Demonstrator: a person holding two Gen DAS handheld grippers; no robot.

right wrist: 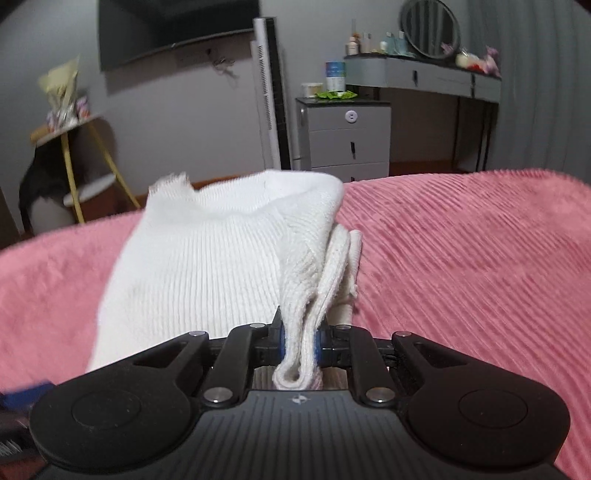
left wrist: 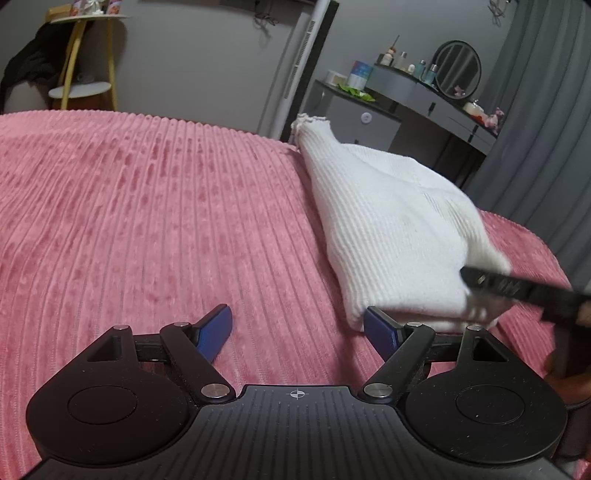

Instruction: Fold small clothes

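Observation:
A white ribbed knit garment point(left wrist: 388, 229) lies on the pink ribbed bedspread point(left wrist: 147, 221), partly folded over itself. In the right wrist view the same white garment point(right wrist: 207, 266) fills the middle, and my right gripper point(right wrist: 298, 338) is shut on its bunched edge, with a loop of fabric pinched between the blue pads. My left gripper point(left wrist: 297, 326) stands open just above the bedspread, its right blue fingertip point(left wrist: 380, 326) close to the garment's near corner, with nothing between its fingers. The right gripper's black finger point(left wrist: 517, 286) shows at the right edge of the left wrist view.
Beyond the bed stand a grey drawer cabinet point(right wrist: 347, 136), a grey dressing table with a round mirror point(right wrist: 430, 27), a white tower fan point(right wrist: 271, 92) and a yellow-legged side table point(right wrist: 74, 147). A grey curtain point(left wrist: 535, 129) hangs at the right.

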